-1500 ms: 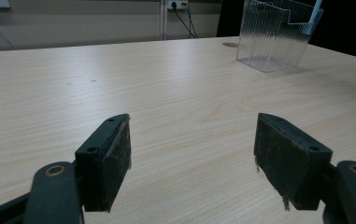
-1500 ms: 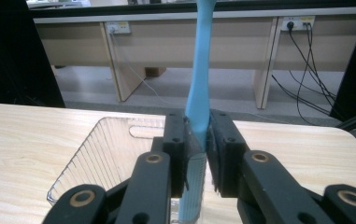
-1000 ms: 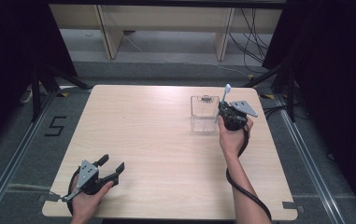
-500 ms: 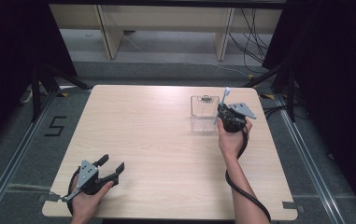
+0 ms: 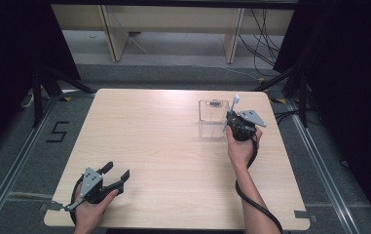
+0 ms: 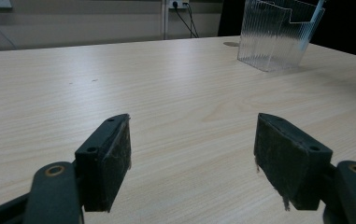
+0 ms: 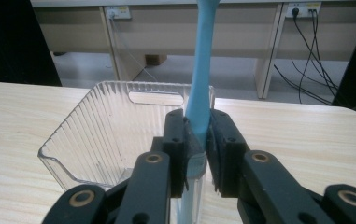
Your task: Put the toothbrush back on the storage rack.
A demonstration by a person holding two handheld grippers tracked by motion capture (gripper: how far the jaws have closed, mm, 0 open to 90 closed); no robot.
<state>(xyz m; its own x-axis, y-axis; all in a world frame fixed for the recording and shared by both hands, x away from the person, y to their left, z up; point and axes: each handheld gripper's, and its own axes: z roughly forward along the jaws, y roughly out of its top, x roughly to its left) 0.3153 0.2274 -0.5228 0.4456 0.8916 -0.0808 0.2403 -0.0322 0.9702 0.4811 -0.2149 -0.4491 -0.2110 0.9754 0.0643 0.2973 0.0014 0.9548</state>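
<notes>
Barely any movement since a second ago: right gripper [image 5: 235,122] has edged slightly, still clamped on the blue stick [image 7: 202,79] beside the clear bin [image 5: 213,118] near the table's [image 5: 163,146] far right edge. Stick looks light and slim, maybe bendy; the mid-shaft hold looks sound. Left gripper [image 5: 116,176] sits wide open and empty at the near left corner.

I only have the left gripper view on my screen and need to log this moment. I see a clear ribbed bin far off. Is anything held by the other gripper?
Observer: Yes. The right gripper is shut on a light blue utensil handle.
Operator: Where is it relative to the bin?
Observer: At the clear bin's right wall, the handle rising upright.
Operator: Anything inside the bin?
Observer: Its floor looks bare in the right gripper view.
</notes>
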